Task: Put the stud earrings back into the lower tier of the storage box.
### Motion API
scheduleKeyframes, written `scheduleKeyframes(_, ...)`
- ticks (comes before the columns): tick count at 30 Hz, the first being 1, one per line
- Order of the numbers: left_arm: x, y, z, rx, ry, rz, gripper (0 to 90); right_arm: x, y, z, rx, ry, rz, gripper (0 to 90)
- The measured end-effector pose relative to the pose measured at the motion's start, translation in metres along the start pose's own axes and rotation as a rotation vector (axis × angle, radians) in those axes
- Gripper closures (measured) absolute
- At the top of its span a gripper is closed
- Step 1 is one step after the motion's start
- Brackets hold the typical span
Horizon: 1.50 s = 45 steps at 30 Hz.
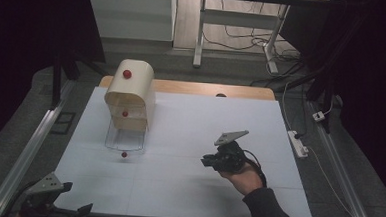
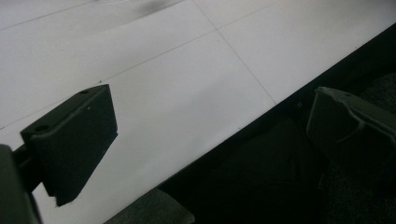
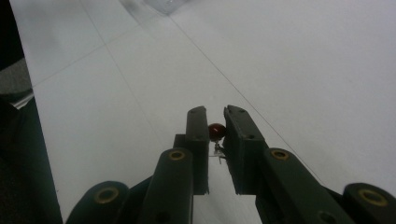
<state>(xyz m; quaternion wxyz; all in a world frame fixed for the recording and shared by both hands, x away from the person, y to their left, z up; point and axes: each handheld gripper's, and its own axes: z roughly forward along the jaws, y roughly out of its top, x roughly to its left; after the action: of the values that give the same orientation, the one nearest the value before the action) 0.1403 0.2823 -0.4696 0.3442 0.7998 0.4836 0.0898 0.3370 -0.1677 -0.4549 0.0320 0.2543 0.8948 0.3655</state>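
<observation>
The room is dim, with desk legs and loose cables on the floor beyond a white tabletop (image 1: 189, 138) that fills the middle of the high view. At about eleven o'clock on it stands a cream, round-topped cabinet (image 1: 130, 92) with a red knob on its top and another on its front. A clear drawer (image 1: 125, 137) is drawn out toward the near edge, with a third red knob (image 1: 124, 155) at its front.

The right hand-held gripper (image 1: 209, 162) sits at about four o'clock, well apart from the cabinet and pointing toward nine o'clock. In the right gripper view its jaws are pressed nearly together on a small red bead (image 3: 215, 131) with a thin metal stem, lifted clear of the surface. The left hand-held gripper (image 1: 83, 210) rests at seven o'clock by the near edge, jaws spread wide with nothing between them.

I judge the pick-up is done and the drawer is ready. Carrying the bead across and dropping it in is left, then probably closing the drawer.
</observation>
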Motion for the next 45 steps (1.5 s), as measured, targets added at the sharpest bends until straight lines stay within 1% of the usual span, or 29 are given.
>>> scheduleKeyframes(1,0.000,0.000,0.000,0.000,0.000,0.000,1.8,0.004,0.003,0.003,0.003,0.000,-0.016,79.8)
scheduleKeyframes(3,0.000,0.000,0.000,-0.002,-0.002,-0.003,1.9,0.006,0.005,0.004,0.000,0.002,-0.023,79.8)
scheduleKeyframes(6,0.000,0.000,0.000,-0.003,-0.004,-0.008,1.9,0.012,0.010,0.007,-0.010,0.012,-0.036,79.8)
scheduleKeyframes(7,0.000,0.000,0.000,-0.003,-0.004,-0.007,2.0,0.016,0.013,0.009,-0.015,0.020,-0.046,79.8)
scheduleKeyframes(8,0.000,0.000,0.000,-0.002,-0.003,-0.007,2.0,0.016,0.013,0.009,-0.015,0.020,-0.046,79.8)
scheduleKeyframes(10,0.000,0.000,0.000,-0.002,-0.004,-0.006,2.0,0.022,0.018,0.014,-0.024,0.032,-0.059,79.8)
scheduleKeyframes(12,0.001,0.000,0.000,-0.003,-0.005,-0.008,2.0,0.023,0.019,0.015,-0.025,0.036,-0.061,79.8)
scheduleKeyframes(14,0.001,0.000,0.000,-0.004,-0.006,-0.009,2.0,0.028,0.026,0.021,-0.041,0.055,-0.062,79.8)
scheduleKeyframes(16,0.001,0.000,0.000,-0.006,-0.006,-0.008,2.0,0.029,0.028,0.023,-0.044,0.061,-0.058,79.8)
scheduleKeyframes(17,0.001,0.000,-0.001,-0.007,-0.006,-0.008,2.0,0.031,0.032,0.026,-0.058,0.070,-0.060,79.8)
scheduleKeyframes(19,0.001,0.000,-0.001,-0.007,-0.007,-0.008,2.1,0.036,0.037,0.032,-0.064,0.080,-0.067,79.8)
scheduleKeyframes(21,0.001,-0.001,-0.001,-0.008,-0.008,-0.007,2.1,0.040,0.041,0.038,-0.067,0.092,-0.072,79.8)
scheduleKeyframes(22,0.001,-0.001,-0.001,-0.009,-0.008,-0.007,2.1,0.045,0.046,0.044,-0.067,0.102,-0.084,79.8)
scheduleKeyframes(23,0.001,-0.001,-0.001,-0.009,-0.008,-0.007,2.1,0.045,0.046,0.044,-0.067,0.102,-0.084,79.8)
scheduleKeyframes(25,0.001,-0.001,-0.001,-0.009,-0.008,-0.006,2.1,0.050,0.053,0.053,-0.066,0.113,-0.091,79.8)
scheduleKeyframes(26,0.001,-0.001,-0.001,-0.009,-0.008,-0.005,2.1,0.050,0.053,0.053,-0.066,0.113,-0.091,79.8)
scheduleKeyframes(28,0.001,-0.001,-0.001,-0.009,-0.008,-0.005,2.1,0.052,0.057,0.058,-0.067,0.115,-0.101,79.8)
scheduleKeyframes(33,0.001,-0.001,-0.001,-0.009,-0.009,-0.004,2.1,0.054,0.068,0.070,-0.067,0.116,-0.102,79.8)
scheduleKeyframes(35,0.001,-0.001,-0.001,-0.009,-0.009,-0.002,2.1,0.054,0.072,0.079,-0.077,0.117,-0.102,79.8)
scheduleKeyframes(36,0.001,-0.001,-0.001,-0.008,-0.009,-0.002,2.1,0.054,0.072,0.079,-0.077,0.117,-0.102,79.8)
scheduleKeyframes(37,0.001,-0.001,-0.001,-0.008,-0.009,-0.002,2.1,0.054,0.074,0.081,-0.076,0.112,-0.110,79.8)
scheduleKeyframes(38,0.001,-0.001,-0.001,-0.009,-0.009,-0.001,2.1,0.055,0.078,0.086,-0.081,0.116,-0.105,79.7)
scheduleKeyframes(40,0.001,-0.001,-0.001,-0.009,-0.010,-0.002,2.1,0.056,0.080,0.088,-0.086,0.115,-0.107,79.8)
scheduleKeyframes(41,0.001,-0.001,-0.001,-0.009,-0.010,-0.002,2.1,0.057,0.083,0.090,-0.087,0.113,-0.107,79.7)
scheduleKeyframes(42,0.001,-0.001,-0.001,-0.010,-0.011,-0.002,2.1,0.057,0.086,0.092,-0.098,0.112,-0.117,79.8)
scheduleKeyframes(43,0.001,-0.001,-0.001,-0.010,-0.011,-0.002,2.1,0.058,0.088,0.094,-0.095,0.107,-0.114,79.7)
scheduleKeyframes(45,0.001,-0.001,-0.001,-0.009,-0.011,-0.001,2.1,0.059,0.093,0.098,-0.108,0.107,-0.118,79.6)
